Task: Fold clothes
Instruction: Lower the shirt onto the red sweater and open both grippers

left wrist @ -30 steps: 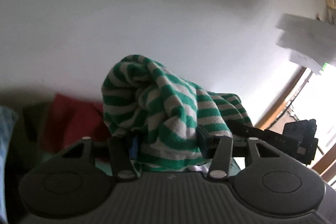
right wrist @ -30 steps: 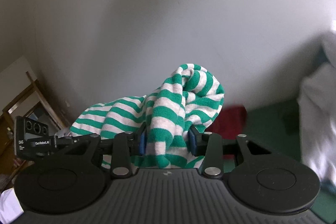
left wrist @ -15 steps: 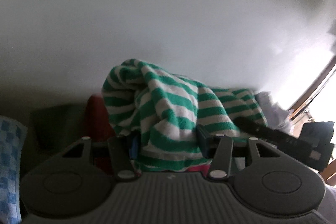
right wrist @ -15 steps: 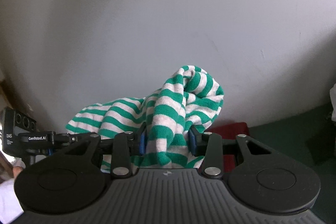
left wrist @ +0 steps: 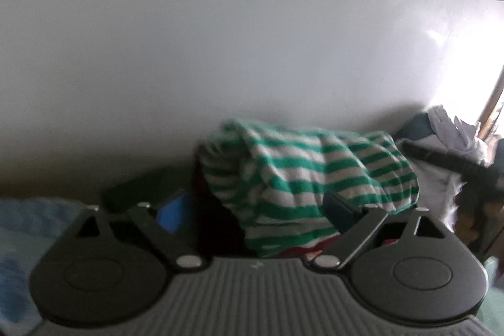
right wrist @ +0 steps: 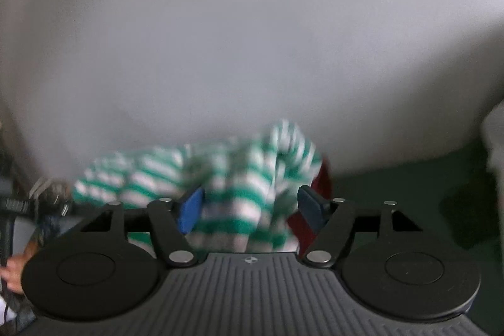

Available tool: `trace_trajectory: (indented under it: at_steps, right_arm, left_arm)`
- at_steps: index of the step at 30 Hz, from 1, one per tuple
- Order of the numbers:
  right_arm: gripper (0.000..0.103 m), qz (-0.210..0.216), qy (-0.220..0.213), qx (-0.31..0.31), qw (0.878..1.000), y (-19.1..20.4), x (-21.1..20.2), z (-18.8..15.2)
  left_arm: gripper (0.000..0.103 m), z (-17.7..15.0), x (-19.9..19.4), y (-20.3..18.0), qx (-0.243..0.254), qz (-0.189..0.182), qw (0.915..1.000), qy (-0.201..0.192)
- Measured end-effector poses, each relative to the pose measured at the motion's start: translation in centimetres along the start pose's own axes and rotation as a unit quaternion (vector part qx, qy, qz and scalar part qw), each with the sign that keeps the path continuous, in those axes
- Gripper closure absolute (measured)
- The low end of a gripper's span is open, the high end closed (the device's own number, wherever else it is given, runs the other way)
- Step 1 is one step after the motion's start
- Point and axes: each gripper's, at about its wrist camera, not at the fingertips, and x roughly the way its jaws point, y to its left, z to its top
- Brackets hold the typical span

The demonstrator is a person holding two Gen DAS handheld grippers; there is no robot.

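Note:
A green-and-white striped garment lies bunched on a red cloth, close to the white wall. My left gripper is low in front of it with its jaws opening wide. The garment sits between them, clear of the left blue pad and draped over the right one. In the right wrist view the striped garment is blurred. My right gripper has its jaws opening too, and the cloth lies loose between the blue pads with a gap on the right side.
A blue checked cloth lies at the left. A heap of white clothes sits at the right by a bright window. Dark green surface runs to the right, where another white cloth stands. A hand shows at the left edge.
Both grippers have come down toward the surface with the striped garment. Their jaws have spread apart and let it go. The garment has slumped lower onto the red cloth.

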Motion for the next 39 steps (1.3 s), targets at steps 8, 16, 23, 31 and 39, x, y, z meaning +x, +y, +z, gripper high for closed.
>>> trace_trajectory:
  at_steps: [8, 16, 23, 31, 39]
  right_arm:
    - [0.067, -0.038, -0.069, -0.182, 0.98, 6.8, -0.7, 0.0]
    - [0.069, -0.09, -0.02, -0.307, 0.947, 7.8, 4.5, -5.3]
    - [0.066, -0.075, -0.01, -0.261, 0.962, 7.0, 5.2, -6.1]
    - [0.066, -0.035, -0.036, -0.212, 0.976, 8.2, -3.5, -6.5]
    - [0.066, -0.051, 0.024, -0.196, 0.979, 8.0, -2.9, -8.0]
  left_arm:
    - [0.039, 3.8, 0.7, -6.9, 0.015, 0.023, 0.9929, -0.115]
    - [0.054, -2.3, 7.2, -6.1, -0.014, 0.022, 0.9969, -0.075]
    - [0.051, -1.5, 8.4, -5.7, 0.019, 0.04, 0.9963, -0.074]
    - [0.042, -0.2, 6.6, -3.4, 0.014, 0.029, 0.9976, -0.062]
    - [0.038, -1.3, 5.1, -7.1, 0.104, 0.073, 0.989, -0.075]
